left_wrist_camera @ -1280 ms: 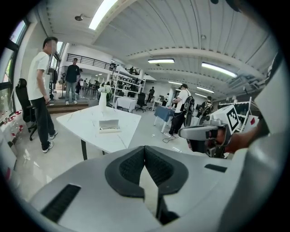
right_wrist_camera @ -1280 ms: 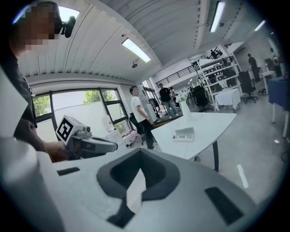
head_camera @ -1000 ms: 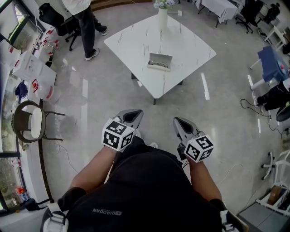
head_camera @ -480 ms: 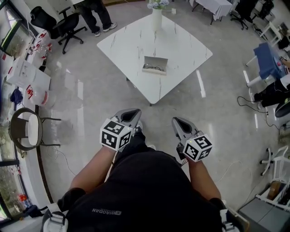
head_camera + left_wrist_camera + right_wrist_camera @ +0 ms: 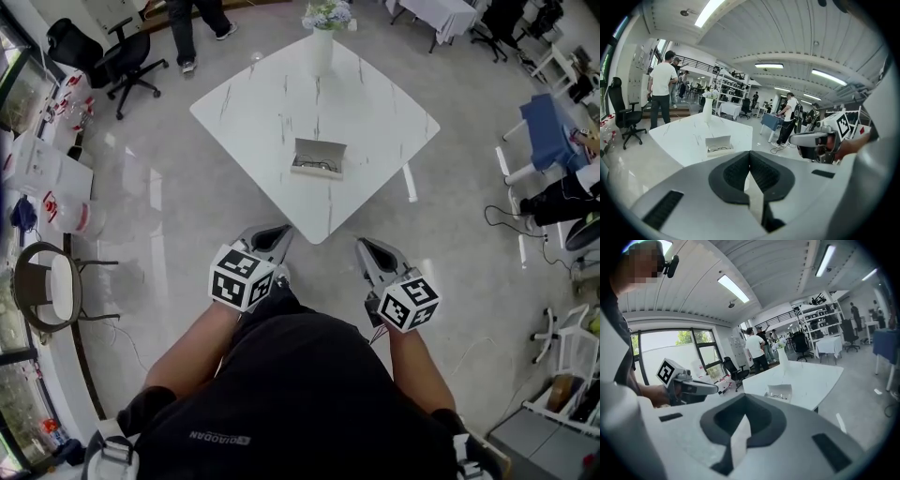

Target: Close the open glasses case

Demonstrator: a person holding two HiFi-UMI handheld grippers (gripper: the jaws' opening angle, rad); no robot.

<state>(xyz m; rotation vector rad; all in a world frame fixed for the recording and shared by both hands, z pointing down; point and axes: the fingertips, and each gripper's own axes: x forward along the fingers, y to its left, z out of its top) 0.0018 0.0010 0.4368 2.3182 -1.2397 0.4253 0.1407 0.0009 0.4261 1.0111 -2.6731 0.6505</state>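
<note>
Glasses case [image 5: 318,157] is sitting open on the white marble-look table [image 5: 375,103], well ahead of both grippers and roughly between their lines. Its lid is standing up on the far side, with eyeglasses lying in the base.

Left gripper [image 5: 269,240] is hanging low in front of the person, jaws pressed together on nothing. Right gripper [image 5: 372,249] is doing the same.

My read: the case is looking like a light, rigid, hinged shell, probably sliding on that slick top if pushed from one side only. I'm thinking of pinning the base with one gripper and pressing the lid's top edge down with the other.

Room:
- An office chair [image 5: 98,45] is standing far ahead-left of the left gripper on the glossy grey floor [image 5: 169,206].
- A flower vase [image 5: 322,47] is standing beyond the case.
- A blue-covered desk [image 5: 553,127] is sitting far right of the right gripper.
</note>
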